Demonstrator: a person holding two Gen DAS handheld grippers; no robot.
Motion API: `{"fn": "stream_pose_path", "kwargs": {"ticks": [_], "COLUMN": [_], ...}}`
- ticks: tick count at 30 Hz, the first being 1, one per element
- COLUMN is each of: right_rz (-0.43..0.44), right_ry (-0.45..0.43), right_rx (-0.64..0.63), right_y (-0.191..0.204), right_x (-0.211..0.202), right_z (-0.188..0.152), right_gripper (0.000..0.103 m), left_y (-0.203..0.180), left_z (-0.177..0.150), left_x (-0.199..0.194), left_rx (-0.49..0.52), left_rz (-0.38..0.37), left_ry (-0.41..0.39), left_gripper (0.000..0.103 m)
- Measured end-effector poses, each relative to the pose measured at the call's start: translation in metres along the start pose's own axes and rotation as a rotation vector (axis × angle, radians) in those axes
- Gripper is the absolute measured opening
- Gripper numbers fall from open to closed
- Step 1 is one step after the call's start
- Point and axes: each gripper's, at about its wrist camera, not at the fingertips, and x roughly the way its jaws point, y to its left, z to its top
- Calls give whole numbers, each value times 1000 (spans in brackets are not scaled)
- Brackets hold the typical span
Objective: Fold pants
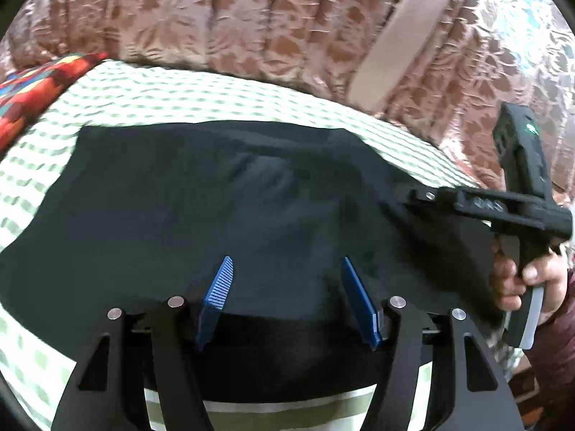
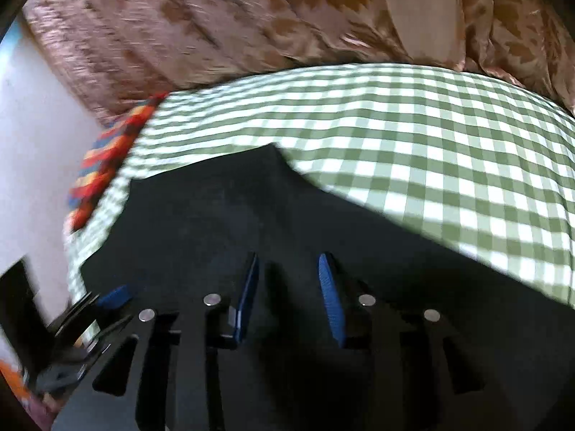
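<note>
on the checked cloth point(image 2: 431, 136) — black pants point(image 1: 215, 197) under both hand-held grippers, jaws apart, gripping nothing.

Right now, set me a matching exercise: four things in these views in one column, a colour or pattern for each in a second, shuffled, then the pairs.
Things:
1. pants
2. bed cover
3. curtain
4. pads of the left hand-held gripper

Colours:
A. brown leaf pattern
B. blue
C. black
D. green and white check

Pairs: 1-C, 2-D, 3-A, 4-B
</note>
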Motion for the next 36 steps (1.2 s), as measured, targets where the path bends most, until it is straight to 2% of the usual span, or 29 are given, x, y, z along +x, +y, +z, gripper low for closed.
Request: {"fn": "stream_pose_path", "kwargs": {"ticks": [3,7,9,11,12,13,17,21,22,26,29,31,32,34,36], "right_rz": [-25,-48,-32,-9,-4,-3,32,74,74,81,70,65,64,62,58], "right_ry": [-19,-36,-41,-55,-64,-75,-124,-122,-123,-117,-108,-108,-109,-110,-112], "right_rx": [58,19,26,48,47,43,47,72,75,84,79,80,83,86,80], "right_y": [-14,-10,-12,-14,-12,-9,-1,0,0,5,7,6,5,4,2], "right_x": [19,23,19,7,3,-2,-31,-45,-47,-51,-46,-43,-42,-40,-35], "right_z": [15,16,13,10,9,6,-13,-36,-42,-63,-73,-75,-74,-75,-77], "right_gripper": [23,23,24,32,43,49,52,57,61,63,64,64,64,64,64], "left_y": [18,32,44,61,71,87,140,188,197,218,213,205,204,197,192], "left_z": [1,5,6,8,7,4,-9,-29,-34,-50,-49,-43,-42,-36,-30], "left_x": [4,0,-12,-25,-33,-46,-86,-116,-121,-126,-117,-106,-102,-93,-85], "left_rx": [-46,-109,-172,-250,-285,-331,-448,-573,-602,-703,-689,-647,-630,-570,-517], "left_rz": [44,3,-30,-41,-38,-17,78,155,158,112,99,103,102,103,174], "left_ry": [6,-3,-28,-55,-69,-88,-139,-152,-154,-154,-144,-121,-113,-110,-105], "left_gripper": [62,62,68,70,70,70,70,70,70,70,69,49,43,11,5]}}
